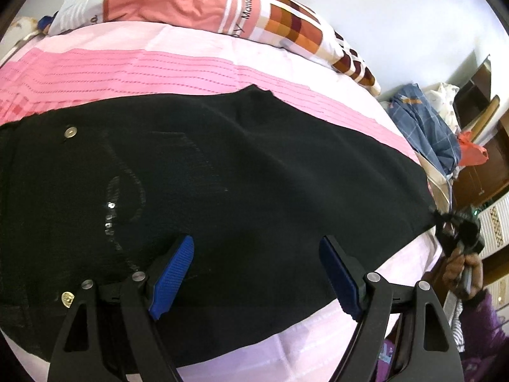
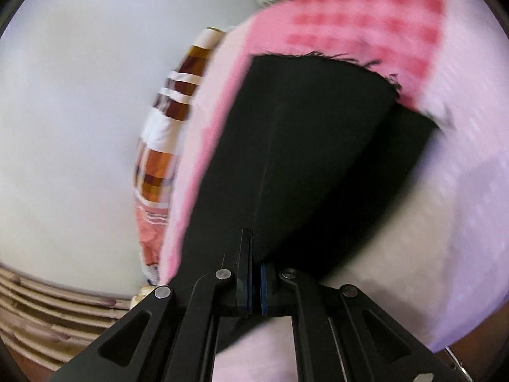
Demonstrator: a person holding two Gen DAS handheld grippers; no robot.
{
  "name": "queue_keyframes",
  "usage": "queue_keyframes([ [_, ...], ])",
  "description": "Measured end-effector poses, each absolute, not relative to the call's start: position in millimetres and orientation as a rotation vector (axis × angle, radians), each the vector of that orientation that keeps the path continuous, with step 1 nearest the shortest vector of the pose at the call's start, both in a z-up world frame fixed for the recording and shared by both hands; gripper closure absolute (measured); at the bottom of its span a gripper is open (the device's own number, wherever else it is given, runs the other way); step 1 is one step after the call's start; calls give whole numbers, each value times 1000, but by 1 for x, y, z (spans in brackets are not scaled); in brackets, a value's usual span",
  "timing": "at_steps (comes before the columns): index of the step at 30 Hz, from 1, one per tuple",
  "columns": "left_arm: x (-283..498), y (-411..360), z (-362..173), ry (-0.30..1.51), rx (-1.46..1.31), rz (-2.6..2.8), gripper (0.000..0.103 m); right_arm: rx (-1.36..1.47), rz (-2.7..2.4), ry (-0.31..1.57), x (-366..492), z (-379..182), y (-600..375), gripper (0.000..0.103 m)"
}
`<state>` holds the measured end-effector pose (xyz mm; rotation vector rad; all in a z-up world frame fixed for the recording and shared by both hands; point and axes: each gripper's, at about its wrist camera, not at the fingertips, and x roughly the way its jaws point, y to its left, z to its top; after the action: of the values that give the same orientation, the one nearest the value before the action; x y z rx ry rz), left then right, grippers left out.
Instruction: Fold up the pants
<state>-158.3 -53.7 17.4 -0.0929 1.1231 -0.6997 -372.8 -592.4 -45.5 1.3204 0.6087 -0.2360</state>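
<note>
**Pants: black pair, hem end pinched, ready for the lengthwise fold**

Pants [image 1: 241, 172], black, lying flat across a pink bedspread [image 1: 133, 63]. Waist end to the left in the left wrist view, with metal buttons [image 1: 70, 132] and a patch of sequins [image 1: 109, 213]; legs run out to the right, reaching the bed's right edge. Far hem frayed, as the right wrist view shows.

Right gripper [image 2: 256, 281]: fingers pressed together on the black cloth at the leg end, fabric fanning away from the pinch. Seen small in the left wrist view at the far right, carried by a hand [image 1: 463, 264] in a purple sleeve. View blurred, so the exact amount of cloth taken cannot be told.

Left gripper [image 1: 254, 273]: blue pads [image 1: 173, 273] spread wide, poised above the cloth near the waist, gripping nothing.

Surroundings: patterned orange-and-white quilt [image 1: 286, 22] along the far side of the bed; blue checked garment [image 1: 426, 133] heaped beyond the right edge.

Handling note, as judgement: the step in hand appears to be carrying the hem towards the waist. Best done by lifting the pinched end just clear of the bed, keeping both leg layers together, and settling the spread left fingers on the waist to anchor it, so the lower layer does not drag or bunch.
</note>
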Motion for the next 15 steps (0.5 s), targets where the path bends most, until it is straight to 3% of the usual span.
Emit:
queue_keyframes([
  [10, -159, -50, 16, 1117, -65, -701, 22, 1286, -249, 576, -383, -36, -590, 100],
  [15, -159, -50, 15, 1104, -49, -734, 19, 1423, -250, 555, -399, -67, -600, 103],
])
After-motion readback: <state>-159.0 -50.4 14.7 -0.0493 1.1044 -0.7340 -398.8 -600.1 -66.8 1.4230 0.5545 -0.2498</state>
